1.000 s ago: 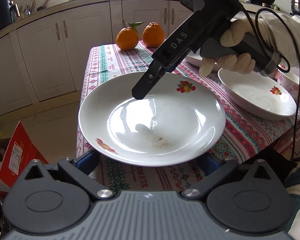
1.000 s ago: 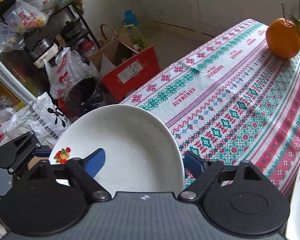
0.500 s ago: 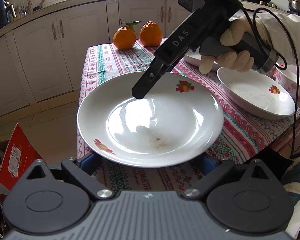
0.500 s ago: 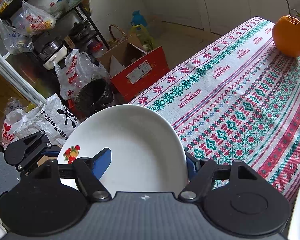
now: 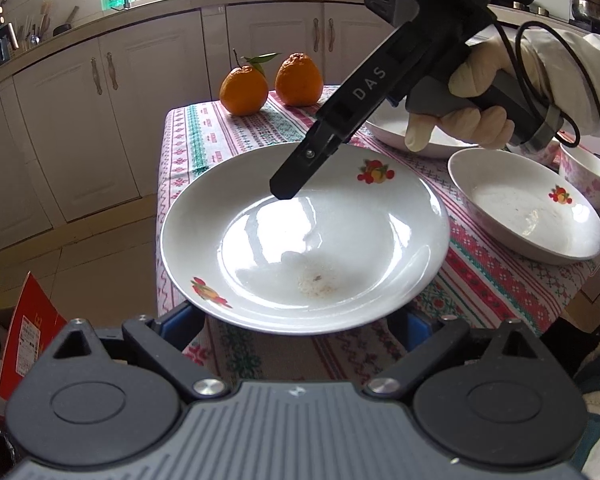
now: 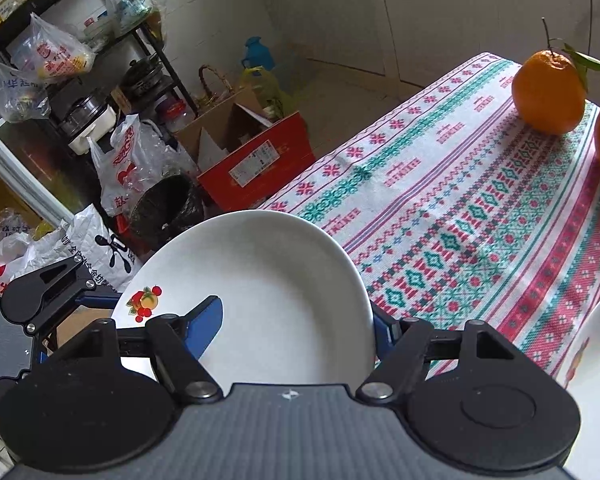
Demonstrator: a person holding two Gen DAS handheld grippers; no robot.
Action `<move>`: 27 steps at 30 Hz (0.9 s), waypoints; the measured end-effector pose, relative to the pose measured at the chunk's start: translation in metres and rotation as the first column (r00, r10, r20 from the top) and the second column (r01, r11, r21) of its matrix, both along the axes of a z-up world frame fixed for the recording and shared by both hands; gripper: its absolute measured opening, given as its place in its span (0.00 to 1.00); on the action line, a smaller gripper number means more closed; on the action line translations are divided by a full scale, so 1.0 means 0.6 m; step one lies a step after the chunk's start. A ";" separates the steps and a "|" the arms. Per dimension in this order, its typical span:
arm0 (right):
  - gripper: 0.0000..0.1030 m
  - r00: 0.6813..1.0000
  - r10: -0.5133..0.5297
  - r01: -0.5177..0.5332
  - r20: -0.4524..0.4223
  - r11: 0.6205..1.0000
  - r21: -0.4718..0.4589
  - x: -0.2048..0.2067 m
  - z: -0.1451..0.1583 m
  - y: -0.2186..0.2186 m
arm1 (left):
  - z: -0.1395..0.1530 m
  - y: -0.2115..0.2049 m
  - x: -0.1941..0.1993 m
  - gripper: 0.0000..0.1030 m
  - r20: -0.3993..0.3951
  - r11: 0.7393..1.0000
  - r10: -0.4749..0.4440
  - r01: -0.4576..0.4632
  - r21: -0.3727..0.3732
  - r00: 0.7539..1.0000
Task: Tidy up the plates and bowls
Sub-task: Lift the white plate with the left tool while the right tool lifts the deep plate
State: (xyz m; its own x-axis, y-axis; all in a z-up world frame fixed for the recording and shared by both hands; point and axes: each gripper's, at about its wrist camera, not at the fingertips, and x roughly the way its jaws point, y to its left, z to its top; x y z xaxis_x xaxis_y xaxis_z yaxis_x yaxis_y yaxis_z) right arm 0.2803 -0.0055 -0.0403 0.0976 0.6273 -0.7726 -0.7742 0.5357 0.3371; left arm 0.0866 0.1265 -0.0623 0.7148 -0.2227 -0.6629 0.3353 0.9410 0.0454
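A white plate with fruit decals (image 5: 304, 240) is held above the near end of the patterned table (image 5: 228, 136); it also shows in the right wrist view (image 6: 268, 292). My right gripper (image 6: 298, 328) grips the plate's far rim: one blue pad (image 6: 206, 320) lies on the inner face, the other is under the rim. In the left wrist view its black finger (image 5: 300, 168) rests on the plate. My left gripper (image 5: 300, 320) sits under the plate's near edge, blue pads wide apart, open.
A second white decal dish (image 5: 528, 208) sits at the right, another plate (image 5: 388, 128) behind the gloved hand, a pink bowl (image 5: 584, 172) at far right. Two oranges (image 5: 272, 84) stand at the table's far end. A red box (image 6: 256, 164), bags and a bin lie on the floor.
The plate has risen slightly and sits a little farther from the left camera. Both grippers keep the same relation to it.
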 end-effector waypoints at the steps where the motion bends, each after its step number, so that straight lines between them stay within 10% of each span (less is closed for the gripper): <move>1: 0.77 1.000 -0.005 0.005 0.002 1.000 0.001 0.004 0.000 -0.001 | -0.001 0.001 0.005 0.94 -0.001 1.000 -0.002 0.002 -0.003 1.000; 27: 0.77 0.992 -0.121 0.121 0.035 0.993 -0.013 0.086 -0.023 -0.013 | -0.008 -0.004 0.089 0.94 0.019 0.999 -0.044 0.043 0.025 0.999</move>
